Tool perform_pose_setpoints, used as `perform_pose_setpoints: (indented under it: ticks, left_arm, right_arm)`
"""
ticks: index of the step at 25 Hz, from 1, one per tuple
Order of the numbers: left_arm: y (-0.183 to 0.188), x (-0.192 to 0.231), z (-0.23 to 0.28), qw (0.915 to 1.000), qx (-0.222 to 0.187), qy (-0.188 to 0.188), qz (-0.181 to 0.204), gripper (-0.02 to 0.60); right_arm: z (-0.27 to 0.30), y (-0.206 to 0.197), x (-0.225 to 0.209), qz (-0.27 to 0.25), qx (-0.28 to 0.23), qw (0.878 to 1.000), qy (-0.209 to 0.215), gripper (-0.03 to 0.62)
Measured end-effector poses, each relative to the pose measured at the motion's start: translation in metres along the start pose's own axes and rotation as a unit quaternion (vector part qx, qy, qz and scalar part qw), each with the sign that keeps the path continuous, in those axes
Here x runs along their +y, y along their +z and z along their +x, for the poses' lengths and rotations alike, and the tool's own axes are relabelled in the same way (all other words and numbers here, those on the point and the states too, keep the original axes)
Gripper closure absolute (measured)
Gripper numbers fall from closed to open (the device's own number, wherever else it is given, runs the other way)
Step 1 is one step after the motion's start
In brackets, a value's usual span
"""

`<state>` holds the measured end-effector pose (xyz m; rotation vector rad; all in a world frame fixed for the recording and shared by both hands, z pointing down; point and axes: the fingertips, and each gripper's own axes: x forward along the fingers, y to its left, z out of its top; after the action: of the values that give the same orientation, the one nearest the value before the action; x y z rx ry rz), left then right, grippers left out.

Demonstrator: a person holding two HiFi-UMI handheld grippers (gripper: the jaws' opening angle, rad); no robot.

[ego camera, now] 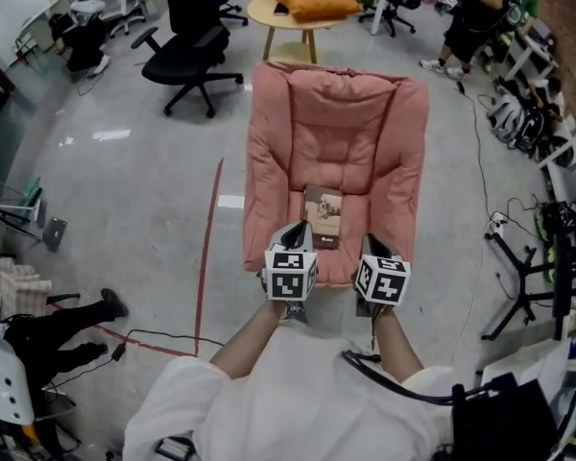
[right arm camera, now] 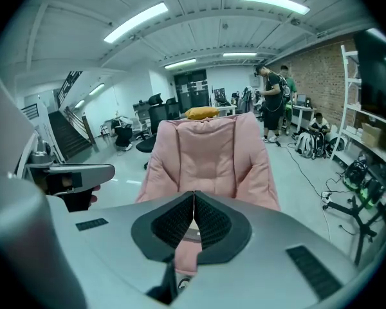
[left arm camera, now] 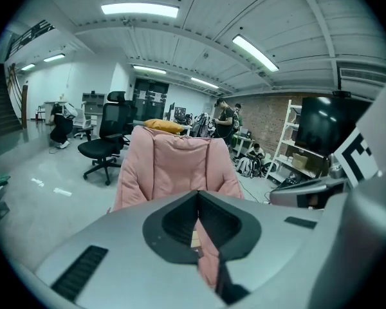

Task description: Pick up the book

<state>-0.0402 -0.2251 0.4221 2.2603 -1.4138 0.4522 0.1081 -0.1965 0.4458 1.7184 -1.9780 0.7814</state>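
Head view: left gripper [ego camera: 301,229] and right gripper [ego camera: 372,242] clenched, empty; just ahead lies a book [ego camera: 323,215], probably light and stiff; pinch its near edge.

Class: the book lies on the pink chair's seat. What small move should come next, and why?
Probably open the jaws of the left gripper and ease it toward the book. It and the right gripper are both shut and hold nothing, while the book lies flat on the seat of the pink chair, just ahead of them.
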Motion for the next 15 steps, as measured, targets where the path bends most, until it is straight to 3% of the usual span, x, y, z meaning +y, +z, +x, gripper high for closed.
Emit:
perform_pose_setpoints:
  ticks: [6,15]
  left_arm:
    - [-0.007,0.010,0.028,0.9997,0.023,-0.004,-0.004,0.572]
    - [-0.053,0.004,0.062,0.9964,0.081,0.003,-0.022,0.573]
  right_arm:
    - [0.022,-0.008,-0.006,0.012,0.027,1.000,-0.007,0.565]
    - [0.060,-0.050,-0.017,0.030,0.087,0.996,0.016,0.565]
